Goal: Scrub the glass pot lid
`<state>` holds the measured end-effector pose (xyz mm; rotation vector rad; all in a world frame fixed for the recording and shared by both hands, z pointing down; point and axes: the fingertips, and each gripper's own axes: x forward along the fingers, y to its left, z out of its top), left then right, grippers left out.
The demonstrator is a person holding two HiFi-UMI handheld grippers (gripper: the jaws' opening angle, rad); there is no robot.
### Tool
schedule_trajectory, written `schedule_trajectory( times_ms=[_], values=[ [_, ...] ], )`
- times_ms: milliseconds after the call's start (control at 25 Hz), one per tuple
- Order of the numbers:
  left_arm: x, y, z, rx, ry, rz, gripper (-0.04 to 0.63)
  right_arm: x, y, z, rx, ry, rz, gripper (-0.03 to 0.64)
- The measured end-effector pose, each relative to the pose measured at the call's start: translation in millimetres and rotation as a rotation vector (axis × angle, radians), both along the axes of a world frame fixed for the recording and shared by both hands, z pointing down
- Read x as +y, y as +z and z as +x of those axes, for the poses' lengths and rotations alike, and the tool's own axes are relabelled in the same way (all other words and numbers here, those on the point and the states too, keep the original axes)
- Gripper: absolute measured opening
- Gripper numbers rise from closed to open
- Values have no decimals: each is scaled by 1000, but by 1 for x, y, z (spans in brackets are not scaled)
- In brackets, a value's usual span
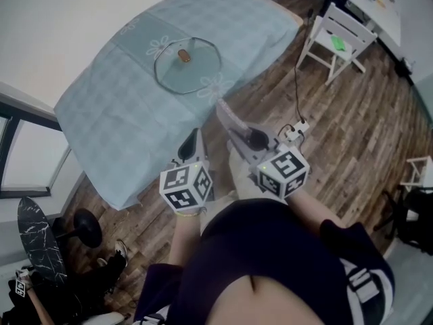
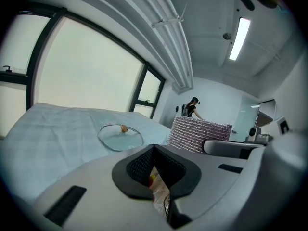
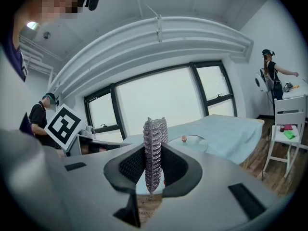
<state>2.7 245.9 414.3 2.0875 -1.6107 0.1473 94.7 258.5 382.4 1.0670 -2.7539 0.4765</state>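
Note:
The glass pot lid with a brown knob lies flat on the table's pale blue cloth. Both grippers hover off the table's near edge, over the wooden floor and short of the lid. My left gripper is shut with nothing between its jaws; its own view shows the lid ahead and to the left. My right gripper is shut on a silver mesh scrubbing cloth, which stands upright between its pads. The mesh cloth sticks out toward the table. The lid lies beyond it.
A white chair stands on the floor right of the table. A power strip with its cable lies near my right gripper. A black round stand base sits at lower left. A person stands far off.

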Motion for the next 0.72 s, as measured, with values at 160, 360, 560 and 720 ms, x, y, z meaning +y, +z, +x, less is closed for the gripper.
schedule_trajectory(
  times_ms=[160,360,560,720],
  values=[
    [-22,3,-6,-11,-13,-5,0,-25,4,-5,-4,-10,-10,75],
    [-55,5,-15,-5,-34,-19,0,-63,7,-11,-7,-19,-29,75],
    [-91,2,-22,-1,-60,-20,0,-105,-1,-16,0,-29,-18,75],
    [-117,0,-26,-5,-83,-24,0,-136,-4,-17,-1,-43,-18,75]
  ],
)
